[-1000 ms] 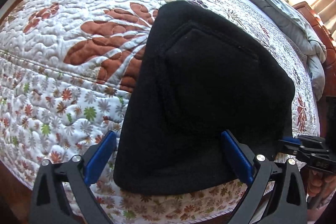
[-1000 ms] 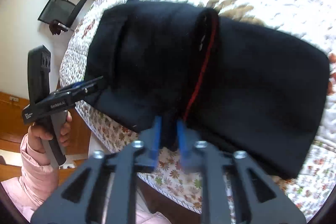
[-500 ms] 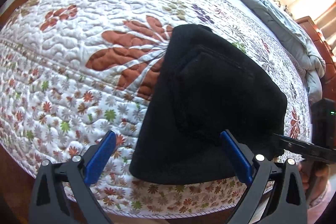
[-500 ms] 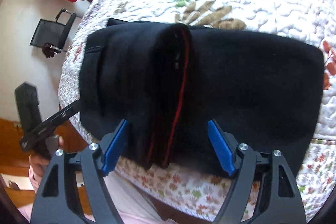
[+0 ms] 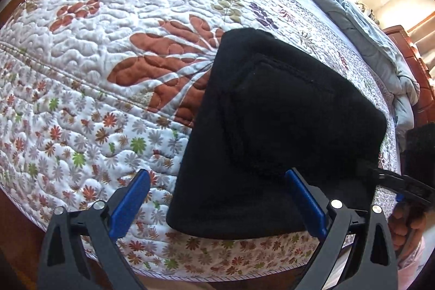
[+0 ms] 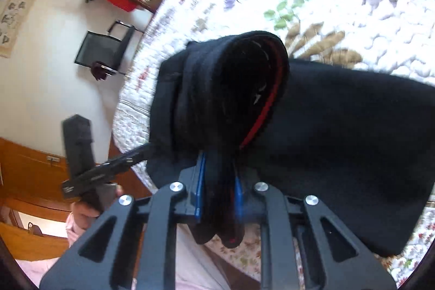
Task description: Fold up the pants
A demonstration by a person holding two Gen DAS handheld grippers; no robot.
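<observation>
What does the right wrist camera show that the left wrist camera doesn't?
Only the right wrist view shows the right gripper, whose jaws have just been closing, clamped on the waistband edge with the red trim; it also shows a black chair by the wall. Only the left wrist view shows the pants' pocket patch and the grey blanket at the bed's far side. Both show the black pants, the floral quilt and the open left gripper.
</observation>
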